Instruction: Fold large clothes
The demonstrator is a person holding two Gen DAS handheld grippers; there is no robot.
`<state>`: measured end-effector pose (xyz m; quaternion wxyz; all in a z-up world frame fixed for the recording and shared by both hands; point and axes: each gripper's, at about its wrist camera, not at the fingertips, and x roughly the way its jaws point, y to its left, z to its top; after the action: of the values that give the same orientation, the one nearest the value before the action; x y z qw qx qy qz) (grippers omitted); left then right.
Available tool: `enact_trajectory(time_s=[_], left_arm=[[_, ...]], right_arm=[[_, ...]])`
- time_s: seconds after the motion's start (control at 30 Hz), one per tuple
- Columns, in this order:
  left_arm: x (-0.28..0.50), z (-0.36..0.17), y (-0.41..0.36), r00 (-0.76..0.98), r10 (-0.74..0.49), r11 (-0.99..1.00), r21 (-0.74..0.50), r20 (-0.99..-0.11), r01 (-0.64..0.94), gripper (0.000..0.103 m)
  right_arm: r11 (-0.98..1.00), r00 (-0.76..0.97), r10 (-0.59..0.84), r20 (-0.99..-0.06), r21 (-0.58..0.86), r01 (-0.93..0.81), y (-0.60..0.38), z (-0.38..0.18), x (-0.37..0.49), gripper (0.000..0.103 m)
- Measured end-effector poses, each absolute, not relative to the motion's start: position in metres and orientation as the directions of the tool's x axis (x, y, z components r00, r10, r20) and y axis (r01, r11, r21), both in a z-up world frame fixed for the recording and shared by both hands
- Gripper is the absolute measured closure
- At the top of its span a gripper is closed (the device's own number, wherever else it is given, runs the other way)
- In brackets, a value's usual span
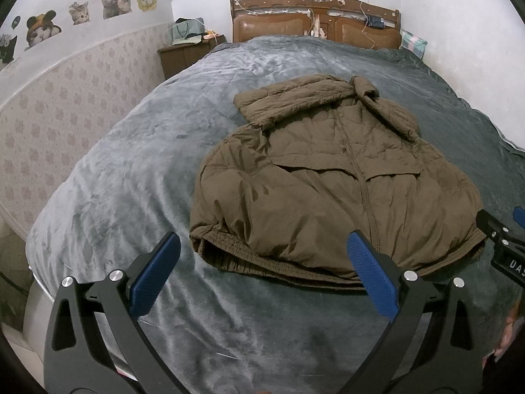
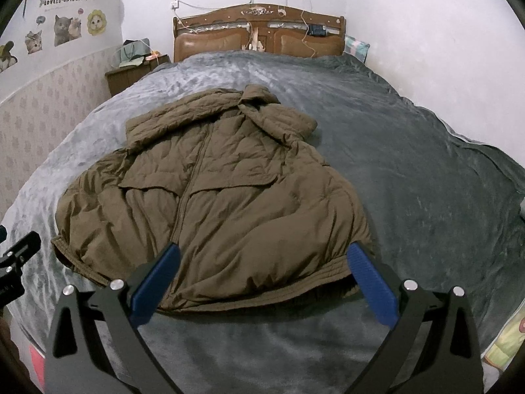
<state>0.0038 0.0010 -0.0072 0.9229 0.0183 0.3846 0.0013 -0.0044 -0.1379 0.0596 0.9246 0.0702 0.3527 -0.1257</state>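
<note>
Left wrist view: the left hand-held gripper point(image 1: 262, 274) hangs wide apart and empty just short of the hem of the olive-brown quilted puffer jacket point(image 1: 331, 177), which lies front-up, sleeves folded in, on the grey plush bed blanket point(image 1: 131, 177). Right wrist view: the right hand-held gripper point(image 2: 262, 279), equally wide and empty, faces the jacket's hem; both should probably pinch the hem corners evenly and lift together.

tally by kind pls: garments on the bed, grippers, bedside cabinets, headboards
Garments: 1, the brown padded jacket on the grey blanket
Grippers: 2, left gripper and right gripper, both open and empty
Bedside cabinets: 1, the wooden nightstand
Headboards: 1, the carved wooden headboard
Total: 5
</note>
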Motion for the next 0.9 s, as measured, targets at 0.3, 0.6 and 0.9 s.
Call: enact_trajectory(time_s=[0.3, 0.6, 0.9], left_arm=[[0.0041, -0.0082, 0.0017, 0.705, 0.018, 0.999, 0.038, -0.709, 0.013, 0.003], [0.0056, -0.0080, 0.0038, 0.704, 0.020, 0.999, 0.042, -0.710, 0.014, 0.003], [0.0044, -0.0077, 0.0021, 0.705, 0.022, 0.999, 0.045, -0.708, 0.014, 0.003]], right_arm=[[0.958, 0.716, -0.178, -0.675, 0.046, 0.282, -0.1396, 0.0579, -0.0049, 0.002], [0.959, 0.713, -0.184, -0.676, 0.036, 0.282, -0.1382, 0.0573, -0.0047, 0.002], [0.959, 0.713, -0.184, -0.676, 0.035, 0.281, -0.1385, 0.0574, -0.0042, 0.002]])
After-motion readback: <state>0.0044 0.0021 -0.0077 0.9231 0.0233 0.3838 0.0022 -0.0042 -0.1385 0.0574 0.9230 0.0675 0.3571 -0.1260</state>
